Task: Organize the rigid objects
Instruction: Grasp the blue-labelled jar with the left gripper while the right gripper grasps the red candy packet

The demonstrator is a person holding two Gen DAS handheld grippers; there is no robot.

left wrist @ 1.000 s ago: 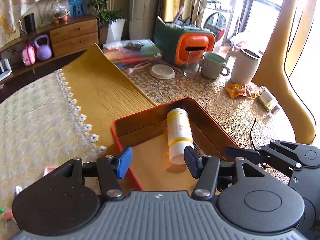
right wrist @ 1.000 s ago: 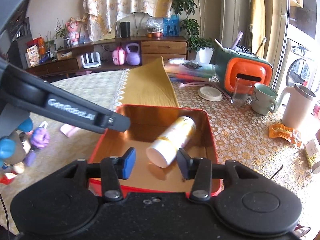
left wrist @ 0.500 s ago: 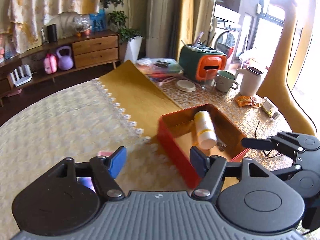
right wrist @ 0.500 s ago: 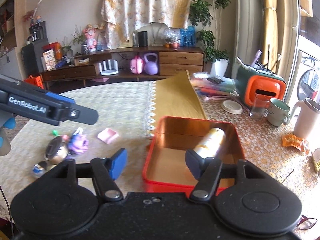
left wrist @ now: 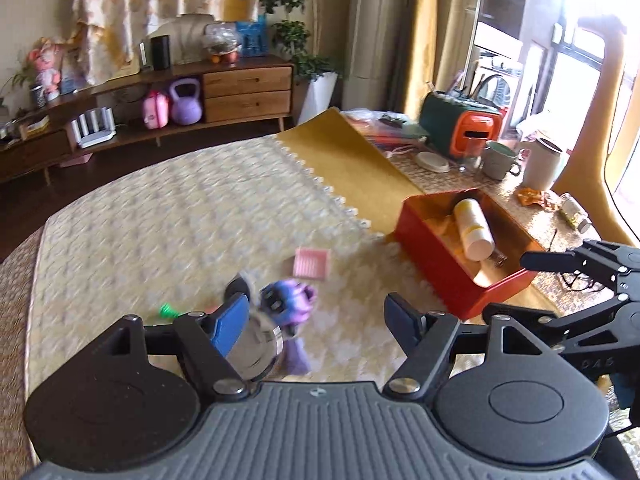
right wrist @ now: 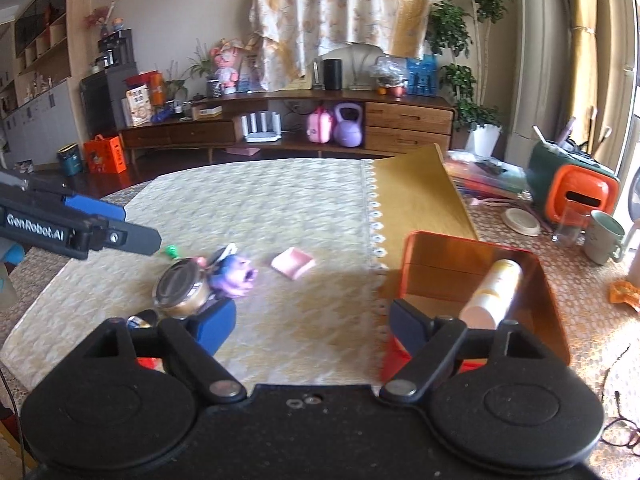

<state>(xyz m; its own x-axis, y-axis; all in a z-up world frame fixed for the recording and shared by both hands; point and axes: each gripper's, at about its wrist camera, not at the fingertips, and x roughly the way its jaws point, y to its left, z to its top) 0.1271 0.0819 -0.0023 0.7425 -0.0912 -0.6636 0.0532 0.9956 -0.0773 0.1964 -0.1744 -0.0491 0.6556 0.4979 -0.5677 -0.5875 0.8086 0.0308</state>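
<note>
The left tongs (left wrist: 316, 316) stood apart with nothing between them, their jaws having just been widening; the right tongs (right wrist: 310, 322) likewise stood wide apart and empty, having just been spreading too. In the left wrist view, a round jar (left wrist: 256, 348) lay just behind the blue left pad, partly hidden by it, touching a purple toy (left wrist: 290, 300); a small green piece (left wrist: 168, 310) lay a little to its left, and a pink tray (left wrist: 312, 263) sat just beyond the toy on the pale quilted cloth (left wrist: 160, 216). To the right stood the red box (left wrist: 436, 268), with a white and yellow bottle (left wrist: 474, 228) lying on its side inside it; only this view showed a small dark metal thing in the box beside the bottle's cap, too blurred to name, and the right tongs' black arms (left wrist: 580, 260) reaching in at the right edge.

The right wrist view showed the jar (right wrist: 182, 290) from above, with its glass lid and tan contents, the purple toy (right wrist: 236, 276) against it, the pink tray (right wrist: 293, 266) well apart from the box (right wrist: 416, 264), and the bottle (right wrist: 494, 294) resting along the box's right wall; the left tongs (right wrist: 96, 228) crossed in from the left edge above the cloth. Only here did a dark, shiny small thing show by the left pad, near the jar. Farther off on the table (right wrist: 516, 248), both views showed a white dish (right wrist: 520, 221), a glass (right wrist: 568, 226), a green mug (right wrist: 604, 238) and an orange and green container (right wrist: 576, 188).
</note>
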